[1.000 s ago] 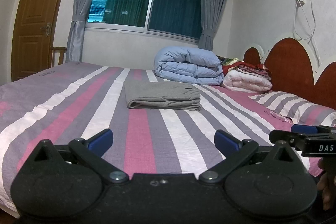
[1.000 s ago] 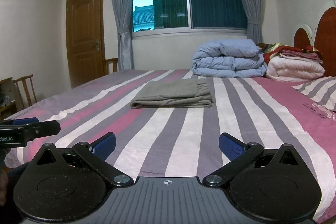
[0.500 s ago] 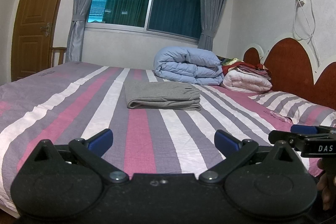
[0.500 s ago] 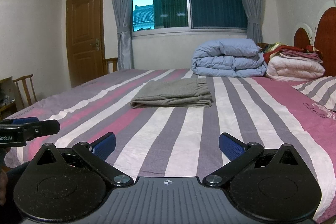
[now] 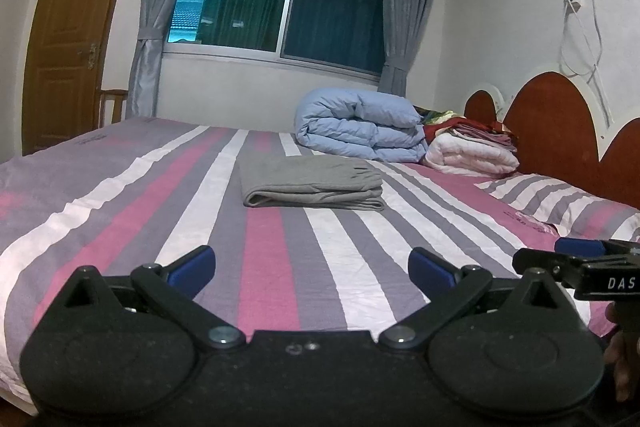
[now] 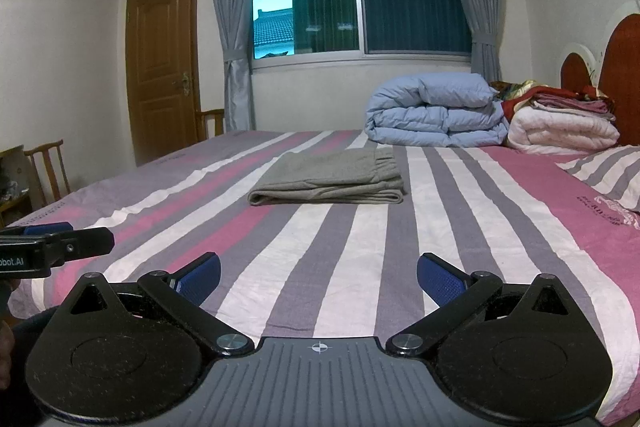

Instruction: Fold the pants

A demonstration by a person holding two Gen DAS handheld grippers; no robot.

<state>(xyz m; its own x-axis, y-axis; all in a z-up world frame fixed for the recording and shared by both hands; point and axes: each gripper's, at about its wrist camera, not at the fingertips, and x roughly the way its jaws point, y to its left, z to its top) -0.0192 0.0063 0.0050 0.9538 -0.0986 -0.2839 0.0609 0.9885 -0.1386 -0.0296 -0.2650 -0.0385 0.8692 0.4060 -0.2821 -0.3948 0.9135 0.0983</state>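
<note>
Grey pants (image 5: 310, 185) lie folded in a flat stack on the striped bed, in the middle. They also show in the right wrist view (image 6: 330, 181). My left gripper (image 5: 312, 267) is open and empty, held low over the near edge of the bed, well short of the pants. My right gripper (image 6: 318, 277) is open and empty too, beside it to the right. Each gripper shows at the edge of the other's view: the right one (image 5: 580, 259) and the left one (image 6: 56, 243).
The bed (image 5: 120, 211) has pink, grey and white stripes. A folded blue duvet (image 5: 360, 123) and stacked blankets (image 5: 472, 151) lie at the far side by the red headboard (image 5: 548, 131). A striped pillow (image 5: 560, 199) lies at right. Wooden chairs (image 6: 44, 167) stand left of the bed.
</note>
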